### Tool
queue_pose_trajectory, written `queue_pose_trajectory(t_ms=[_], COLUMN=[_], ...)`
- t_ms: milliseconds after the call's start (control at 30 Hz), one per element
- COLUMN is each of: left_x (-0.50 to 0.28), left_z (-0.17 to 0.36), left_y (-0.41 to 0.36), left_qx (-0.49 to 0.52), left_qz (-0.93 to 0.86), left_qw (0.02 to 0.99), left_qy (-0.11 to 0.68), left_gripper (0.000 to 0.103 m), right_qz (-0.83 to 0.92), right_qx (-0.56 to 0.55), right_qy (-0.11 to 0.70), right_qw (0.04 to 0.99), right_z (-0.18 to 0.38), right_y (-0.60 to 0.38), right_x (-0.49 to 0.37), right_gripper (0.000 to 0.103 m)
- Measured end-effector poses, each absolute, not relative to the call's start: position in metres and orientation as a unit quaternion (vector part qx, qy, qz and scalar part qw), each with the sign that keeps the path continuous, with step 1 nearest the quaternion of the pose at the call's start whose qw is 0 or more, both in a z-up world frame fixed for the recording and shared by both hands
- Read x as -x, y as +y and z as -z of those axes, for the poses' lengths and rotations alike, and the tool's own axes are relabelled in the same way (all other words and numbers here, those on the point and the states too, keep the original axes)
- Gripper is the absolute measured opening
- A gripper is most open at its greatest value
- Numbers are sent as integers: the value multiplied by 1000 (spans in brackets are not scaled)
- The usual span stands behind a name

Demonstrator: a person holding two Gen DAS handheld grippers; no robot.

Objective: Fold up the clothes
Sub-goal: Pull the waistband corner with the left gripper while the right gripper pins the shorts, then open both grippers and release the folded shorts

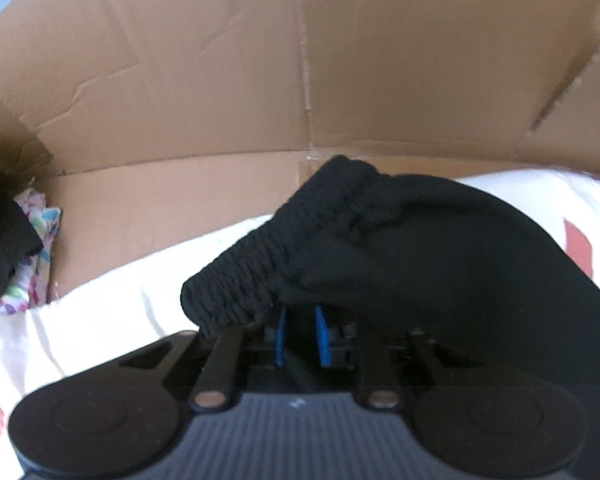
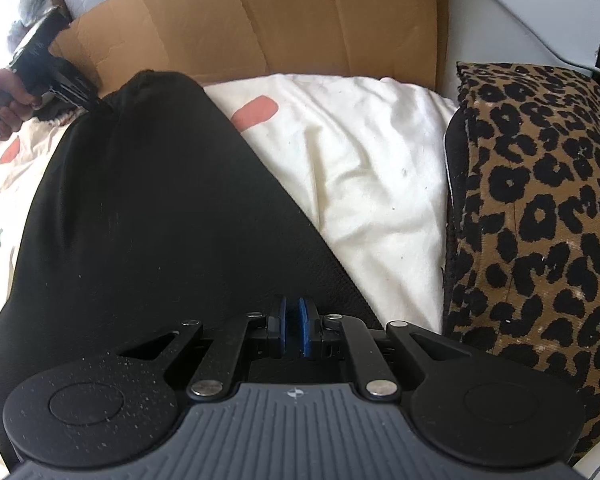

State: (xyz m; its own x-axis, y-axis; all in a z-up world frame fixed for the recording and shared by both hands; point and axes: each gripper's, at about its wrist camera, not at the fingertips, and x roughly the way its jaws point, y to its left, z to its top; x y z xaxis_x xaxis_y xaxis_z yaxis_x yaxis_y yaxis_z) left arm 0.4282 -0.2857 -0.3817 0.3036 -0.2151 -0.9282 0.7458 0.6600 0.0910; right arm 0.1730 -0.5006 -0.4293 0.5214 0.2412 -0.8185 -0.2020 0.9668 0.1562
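The black garment (image 2: pixel 148 216) lies across the white bedding (image 2: pixel 360 168), its waistband pinched in the left tongs (image 1: pixel 300 320) and its near edge in the right tongs (image 2: pixel 294 320), so uneven pulling could slip the thin fabric free.

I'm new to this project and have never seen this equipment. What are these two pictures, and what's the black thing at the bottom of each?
A person holds a hand-held gripper in each hand, each with a camera looking along its blue-padded fingers. The left view shows the left hand-held gripper under the gathered waistband of a black garment. The right view shows the right hand-held gripper pinching the same garment's other end, with the person's hand working the left one far off. The garment lies on a white sheet, beside a leopard-print cushion, before a cardboard sheet.
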Motion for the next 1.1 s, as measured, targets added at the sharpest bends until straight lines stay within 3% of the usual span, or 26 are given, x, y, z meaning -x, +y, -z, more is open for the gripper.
queue_pose_trajectory(t_ms=[233,667,1100], left_x=[-419,-366,-366], left_z=[386,340,393], left_y=[-300,-269,-265], left_qx=[-305,-309,-318], left_qz=[304,375,337], left_qw=[778,756,761], left_qy=[457,438,455], left_gripper=[20,20,17], right_qz=[-103,-129,-197], right_qx=[-15,-49,-24], right_qy=[480,465,472], right_qw=[871,874,859], right_z=[433,425,419], right_y=[-507,-480,-436], right_x=[-175,-177,-161], right_gripper=[10,9,13])
